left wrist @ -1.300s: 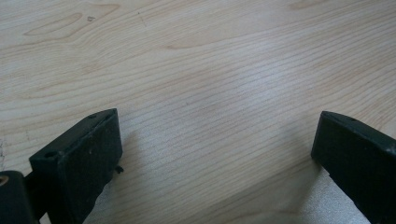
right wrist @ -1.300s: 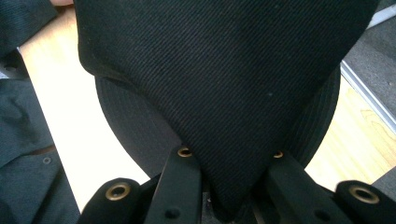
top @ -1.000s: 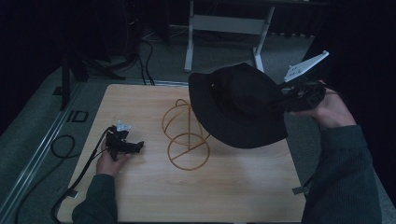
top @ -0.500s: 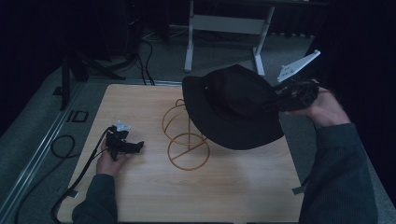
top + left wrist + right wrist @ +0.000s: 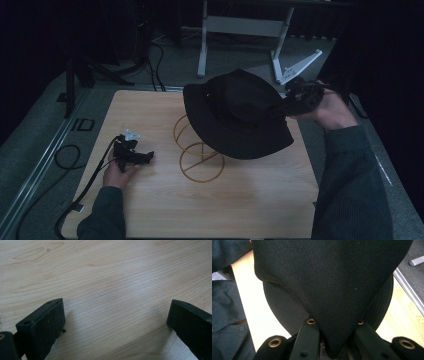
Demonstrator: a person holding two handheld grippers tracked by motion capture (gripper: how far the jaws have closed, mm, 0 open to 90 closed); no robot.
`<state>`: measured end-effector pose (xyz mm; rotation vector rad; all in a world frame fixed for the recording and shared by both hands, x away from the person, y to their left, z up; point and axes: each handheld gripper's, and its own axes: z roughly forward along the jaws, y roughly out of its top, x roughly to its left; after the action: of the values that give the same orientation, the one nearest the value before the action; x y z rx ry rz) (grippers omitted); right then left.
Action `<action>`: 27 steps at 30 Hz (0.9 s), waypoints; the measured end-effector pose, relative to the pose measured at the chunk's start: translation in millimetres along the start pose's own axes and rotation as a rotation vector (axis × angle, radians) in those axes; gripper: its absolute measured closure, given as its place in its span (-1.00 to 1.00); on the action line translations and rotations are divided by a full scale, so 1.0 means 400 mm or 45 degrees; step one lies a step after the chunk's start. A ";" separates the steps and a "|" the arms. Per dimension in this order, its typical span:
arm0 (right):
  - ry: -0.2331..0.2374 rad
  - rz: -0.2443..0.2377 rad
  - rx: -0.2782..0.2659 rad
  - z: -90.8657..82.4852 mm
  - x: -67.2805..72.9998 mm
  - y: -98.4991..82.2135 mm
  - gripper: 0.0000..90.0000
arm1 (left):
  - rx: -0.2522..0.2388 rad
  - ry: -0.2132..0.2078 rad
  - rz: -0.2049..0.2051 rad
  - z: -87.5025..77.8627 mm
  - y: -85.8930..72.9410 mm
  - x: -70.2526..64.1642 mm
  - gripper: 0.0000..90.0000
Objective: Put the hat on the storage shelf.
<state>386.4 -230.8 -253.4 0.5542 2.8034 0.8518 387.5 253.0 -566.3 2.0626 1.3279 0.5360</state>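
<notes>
While the right gripper [image 5: 292, 102] holds it up over the far right part of the table [image 5: 150, 210], the black hat [image 5: 237, 117] hangs tilted above the wire stand [image 5: 197, 152], brim low toward the near side, crown toward the far side. Right gripper view: both jaws pinch a fold of the hat's [image 5: 332, 282] crown fabric, cloth bunched between them, two brass eyelets [image 5: 311, 321] right at the jaw tips. Right hand [image 5: 330, 107] sits at the table's right edge, sleeve running down the near right.

Stand is gold-coloured wire, a ring base flat on the wood near table centre, loops rising under the brim. Can't tell if the hat touches the top of the stand; brim hides it.

Left gripper [image 5: 135, 155] rests on the table's left side, well apart from the stand, held by the left hand [image 5: 117, 172], cable [image 5: 85, 187] trailing to the near left edge. Left gripper view: jaws spread wide, nothing between them, bare wood grain [image 5: 112, 290] just below

Beyond the table's far edge: grey floor, white frame legs [image 5: 202, 45], more cables
</notes>
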 end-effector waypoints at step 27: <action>0.058 -0.072 0.106 0.094 0.004 0.106 0.87 | 0.002 -0.001 0.005 0.000 0.001 0.001 -0.96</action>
<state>407.4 -178.8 -260.6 0.4703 2.8919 0.7486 387.9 253.2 -566.1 2.0670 1.3248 0.5361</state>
